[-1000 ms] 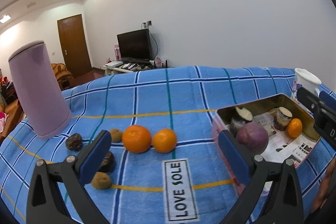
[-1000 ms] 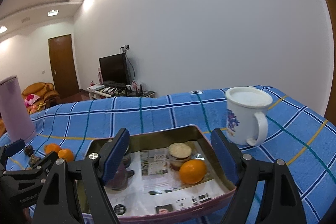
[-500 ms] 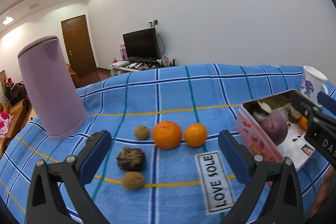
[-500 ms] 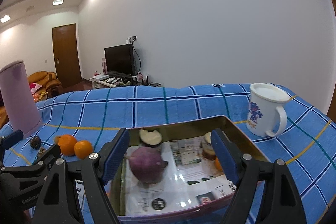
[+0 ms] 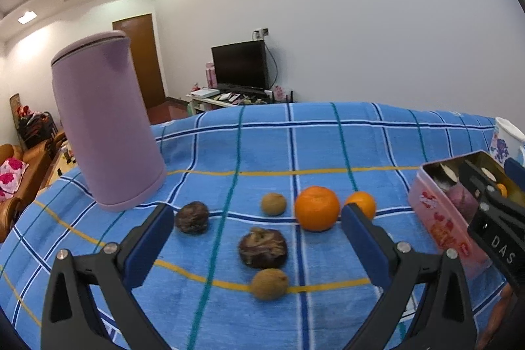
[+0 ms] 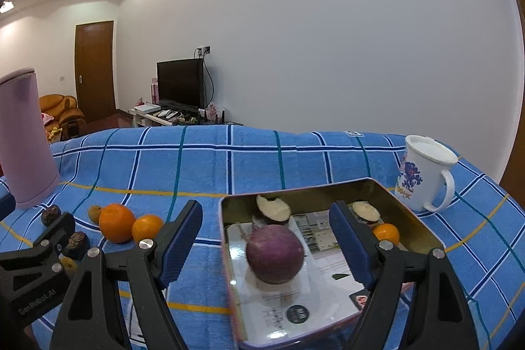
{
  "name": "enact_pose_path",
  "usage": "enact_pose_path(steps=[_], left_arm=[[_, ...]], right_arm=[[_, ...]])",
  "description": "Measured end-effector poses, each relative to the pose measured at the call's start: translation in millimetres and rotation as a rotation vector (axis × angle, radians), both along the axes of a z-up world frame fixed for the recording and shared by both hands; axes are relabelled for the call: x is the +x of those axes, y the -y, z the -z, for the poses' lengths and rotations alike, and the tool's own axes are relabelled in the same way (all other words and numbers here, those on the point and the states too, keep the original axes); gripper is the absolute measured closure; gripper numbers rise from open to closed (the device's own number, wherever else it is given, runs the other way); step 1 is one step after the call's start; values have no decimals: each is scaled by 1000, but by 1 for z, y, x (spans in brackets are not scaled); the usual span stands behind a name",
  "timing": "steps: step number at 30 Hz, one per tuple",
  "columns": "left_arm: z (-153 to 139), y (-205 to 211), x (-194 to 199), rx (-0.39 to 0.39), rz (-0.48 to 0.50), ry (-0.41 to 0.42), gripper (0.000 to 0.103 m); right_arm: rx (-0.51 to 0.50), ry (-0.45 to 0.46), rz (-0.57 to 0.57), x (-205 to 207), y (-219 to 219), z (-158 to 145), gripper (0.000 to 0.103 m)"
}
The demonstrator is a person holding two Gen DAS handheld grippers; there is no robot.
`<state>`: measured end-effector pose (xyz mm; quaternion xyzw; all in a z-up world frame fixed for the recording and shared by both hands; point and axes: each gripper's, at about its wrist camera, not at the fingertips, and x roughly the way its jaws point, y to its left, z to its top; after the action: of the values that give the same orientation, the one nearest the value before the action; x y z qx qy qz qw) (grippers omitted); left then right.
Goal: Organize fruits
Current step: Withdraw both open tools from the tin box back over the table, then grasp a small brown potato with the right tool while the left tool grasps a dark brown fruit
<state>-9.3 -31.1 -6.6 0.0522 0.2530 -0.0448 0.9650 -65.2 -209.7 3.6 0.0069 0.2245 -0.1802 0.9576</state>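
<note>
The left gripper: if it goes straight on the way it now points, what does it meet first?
Probably the wrinkled dark fruit, centred between the open fingers of the left gripper. A small brown fruit lies nearer but lower, so depth is uncertain.

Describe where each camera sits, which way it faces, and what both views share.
Left wrist: on the left claw, open, angled down at loose fruit: large orange, wrinkled dark fruit; the right claw's frame shows at right.
Right wrist: on the right claw, open, angled down over the tin with the purple fruit; the left claw intrudes lower left.
Shared: oranges, tin, purple cylinder, mug.
</note>
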Motion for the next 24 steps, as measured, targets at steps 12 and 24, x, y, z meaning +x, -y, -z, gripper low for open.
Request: enact_pose_path(steps=[12,24], left_arm=[[3,-38,16,5,-73,-13,0],[12,-118,51,-36,-276,-97,0]], right_arm=[[41,-21,-43,15,-25,3,22],[96,-100,-214,37,-69,11,22]])
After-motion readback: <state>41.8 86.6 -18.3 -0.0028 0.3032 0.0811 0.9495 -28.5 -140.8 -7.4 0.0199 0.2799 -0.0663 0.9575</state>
